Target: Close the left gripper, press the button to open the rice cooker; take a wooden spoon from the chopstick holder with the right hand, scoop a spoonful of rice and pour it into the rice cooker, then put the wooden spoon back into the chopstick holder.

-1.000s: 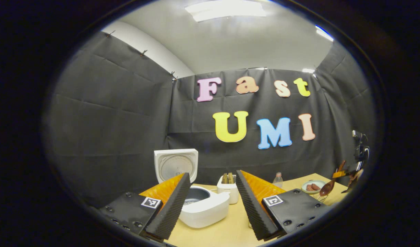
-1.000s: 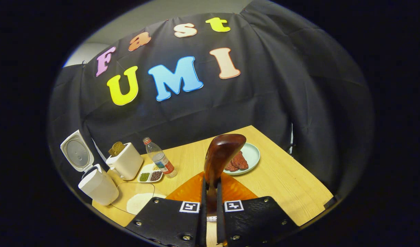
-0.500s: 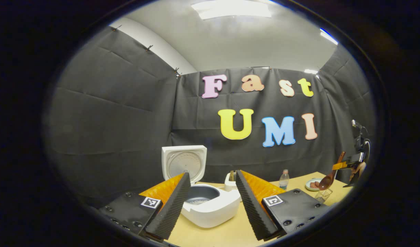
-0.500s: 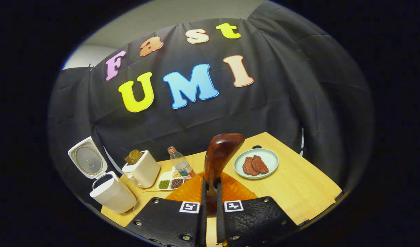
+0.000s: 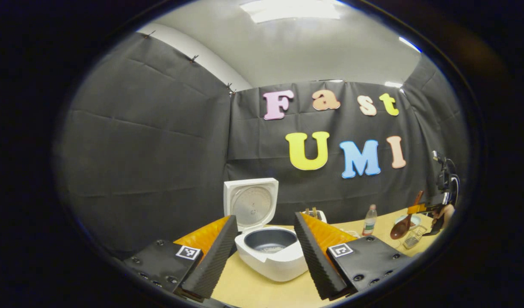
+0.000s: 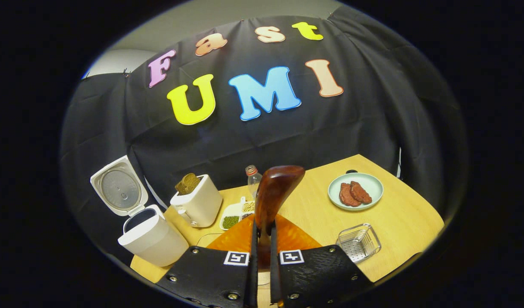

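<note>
The white rice cooker [image 5: 271,261] stands open with its lid [image 5: 250,203] upright, a dark pot inside. It sits just beyond my open left gripper [image 5: 265,217], between the fingers' line of sight. In the right gripper view the rice cooker [image 6: 152,237] is at lower left. My right gripper [image 6: 262,224] is shut on the handle of the dark wooden spoon [image 6: 276,192], whose bowl rises upright above the table. The wire chopstick holder [image 6: 359,242] lies to the spoon's lower right. Far right in the left gripper view, the right gripper [image 5: 435,208] holds the wooden spoon [image 5: 402,229] above the chopstick holder [image 5: 413,242].
On the wooden table [image 6: 398,222] stand a white toaster [image 6: 197,205] with bread, a divided dish of grains [image 6: 235,211], a plastic bottle [image 6: 252,175] and a pale plate [image 6: 373,182] with meat slices. The bottle [image 5: 369,220] also stands right of the cooker.
The left gripper view has swung so the cooker now sits centred between its fingers. The right gripper shifted with the spoon still gripped, and the chopstick holder has come into its view.
</note>
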